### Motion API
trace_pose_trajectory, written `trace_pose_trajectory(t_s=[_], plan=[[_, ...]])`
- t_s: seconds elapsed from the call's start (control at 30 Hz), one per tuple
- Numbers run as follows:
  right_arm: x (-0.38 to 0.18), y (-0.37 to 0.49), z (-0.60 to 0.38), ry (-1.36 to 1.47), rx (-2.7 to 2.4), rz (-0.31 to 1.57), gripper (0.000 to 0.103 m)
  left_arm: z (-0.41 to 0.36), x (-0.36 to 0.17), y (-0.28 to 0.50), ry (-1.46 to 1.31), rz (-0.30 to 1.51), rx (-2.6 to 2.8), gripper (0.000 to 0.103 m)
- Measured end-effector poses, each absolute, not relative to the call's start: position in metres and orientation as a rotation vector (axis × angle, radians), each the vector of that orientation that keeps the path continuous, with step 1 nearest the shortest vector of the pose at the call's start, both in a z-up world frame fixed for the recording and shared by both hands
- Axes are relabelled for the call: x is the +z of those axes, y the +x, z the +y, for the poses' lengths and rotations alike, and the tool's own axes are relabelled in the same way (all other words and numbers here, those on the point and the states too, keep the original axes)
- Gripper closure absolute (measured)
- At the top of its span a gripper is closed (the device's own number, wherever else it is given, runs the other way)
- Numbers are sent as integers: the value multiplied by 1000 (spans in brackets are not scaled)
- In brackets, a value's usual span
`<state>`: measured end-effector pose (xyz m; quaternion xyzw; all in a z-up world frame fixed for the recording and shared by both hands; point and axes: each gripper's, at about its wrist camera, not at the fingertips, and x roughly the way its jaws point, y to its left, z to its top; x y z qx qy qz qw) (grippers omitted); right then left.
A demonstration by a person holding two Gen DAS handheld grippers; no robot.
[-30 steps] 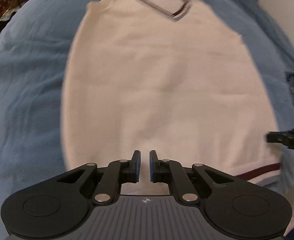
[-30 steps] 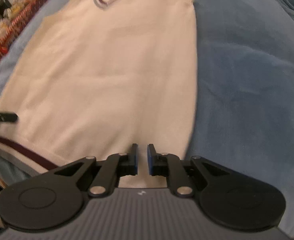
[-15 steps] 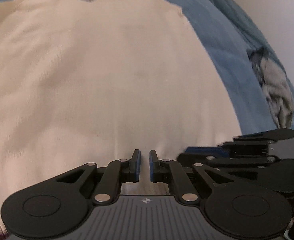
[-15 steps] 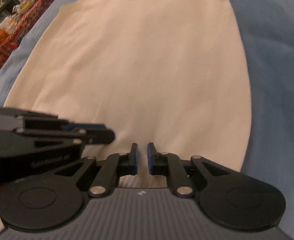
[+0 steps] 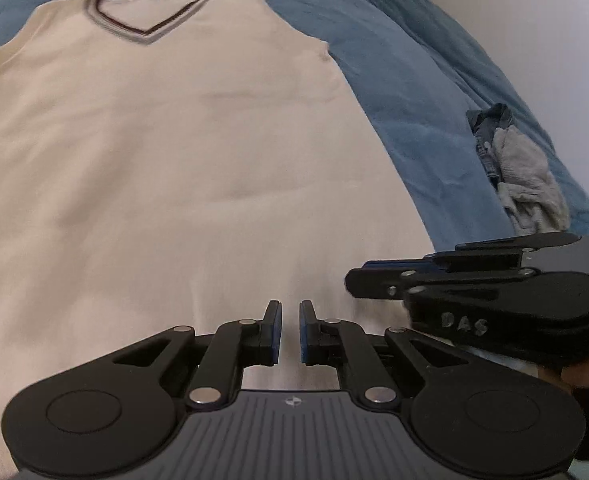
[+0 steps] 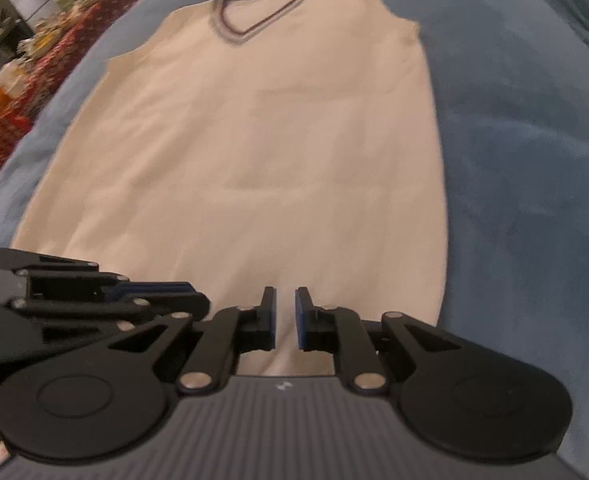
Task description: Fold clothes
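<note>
Vest: a cream sleeveless V-neck vest (image 5: 182, 168) lay spread flat, front up, on the blue blanket (image 5: 426, 92); its neckline (image 5: 146, 12), trimmed in dark maroon and grey, pointed away from both cameras.
Left tool: the left tool (image 5: 290, 332) sat low over the near end of the vest, its blue-padded fingers (image 5: 275, 332) drawn to a narrow gap with only cream fabric visible behind the gap and nothing between them.
Right tool: the right tool (image 6: 284, 316) was just beside the left one, over the same end of the vest, also narrowed to a slim gap and holding nothing.
Blanket: it covered the whole surface under the vest, with a crumpled grey and denim garment (image 5: 522, 176) lying on it well apart from the vest, to the right.
Background: cluttered shelves and red patterned items (image 6: 22, 68) showed at the far left of the right wrist view.
</note>
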<state>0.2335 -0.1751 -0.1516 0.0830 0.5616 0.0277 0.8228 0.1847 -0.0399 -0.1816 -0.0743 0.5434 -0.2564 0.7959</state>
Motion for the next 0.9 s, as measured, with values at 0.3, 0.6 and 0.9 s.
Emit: trace_pose_trajectory(t_s=[0.3, 0.6, 0.9], plan=[[-173, 193, -166, 167, 122, 1324, 99, -31, -198, 153, -177, 1276, -555, 96], [-141, 170, -175, 231, 112, 1339, 98, 0, -166, 126, -182, 1283, -531, 96], [-149, 195, -199, 174, 1, 1280, 95, -20, -178, 153, -185, 1268, -487, 96]])
